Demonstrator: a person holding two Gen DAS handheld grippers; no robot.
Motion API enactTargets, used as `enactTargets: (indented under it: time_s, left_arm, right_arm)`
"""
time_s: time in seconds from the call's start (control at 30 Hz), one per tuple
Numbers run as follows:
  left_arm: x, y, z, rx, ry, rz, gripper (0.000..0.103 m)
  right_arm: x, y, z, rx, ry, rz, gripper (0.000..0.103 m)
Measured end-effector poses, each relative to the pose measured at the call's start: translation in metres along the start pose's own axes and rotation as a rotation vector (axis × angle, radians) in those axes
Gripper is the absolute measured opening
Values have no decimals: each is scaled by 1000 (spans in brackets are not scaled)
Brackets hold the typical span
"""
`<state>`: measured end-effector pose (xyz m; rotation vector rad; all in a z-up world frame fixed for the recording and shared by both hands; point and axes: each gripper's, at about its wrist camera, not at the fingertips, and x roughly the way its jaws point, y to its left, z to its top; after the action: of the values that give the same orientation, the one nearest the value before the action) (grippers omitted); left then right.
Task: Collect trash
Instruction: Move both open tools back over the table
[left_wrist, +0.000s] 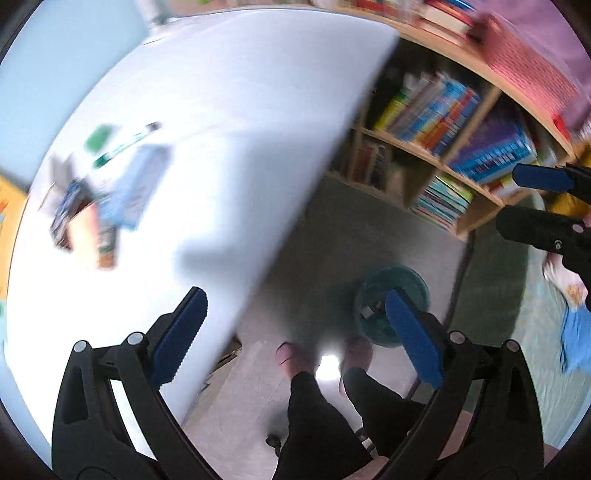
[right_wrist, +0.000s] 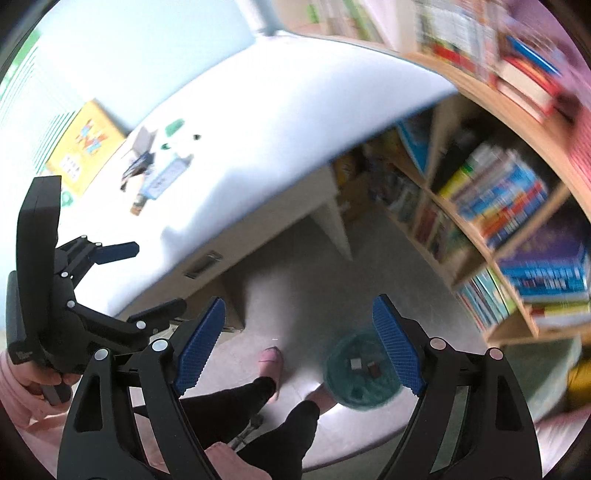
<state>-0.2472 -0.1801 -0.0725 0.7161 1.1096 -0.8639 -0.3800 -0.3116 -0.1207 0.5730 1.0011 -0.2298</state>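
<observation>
Both hand-held grippers, left and right, are being held wide and empty above the teal bin on the floor (probably for dropping stuff in), while trash is being left on the bench.

Left tongs spread wide, empty; right tongs likewise.

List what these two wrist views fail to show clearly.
- Trash pile on the white table: motion blur in the left view, small in the right; items unreadable.
- Green bin contents: partly hidden behind the right claw; two small scraps unidentifiable.
- Bookshelf titles: blurred.
- Left claw: open, empty.
</observation>
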Motion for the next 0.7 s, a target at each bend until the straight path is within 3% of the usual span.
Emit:
enactTargets:
  time_s: [0.4,0.7]
  left_arm:
    - [-13,129,-9,-245,-21,86,95]
    - [-14,210,-3,-343,-41,111,95]
  right_arm:
    - [36,83,72,-185,0,43,82]
    - [65,131,120,-249,-2,55,82]
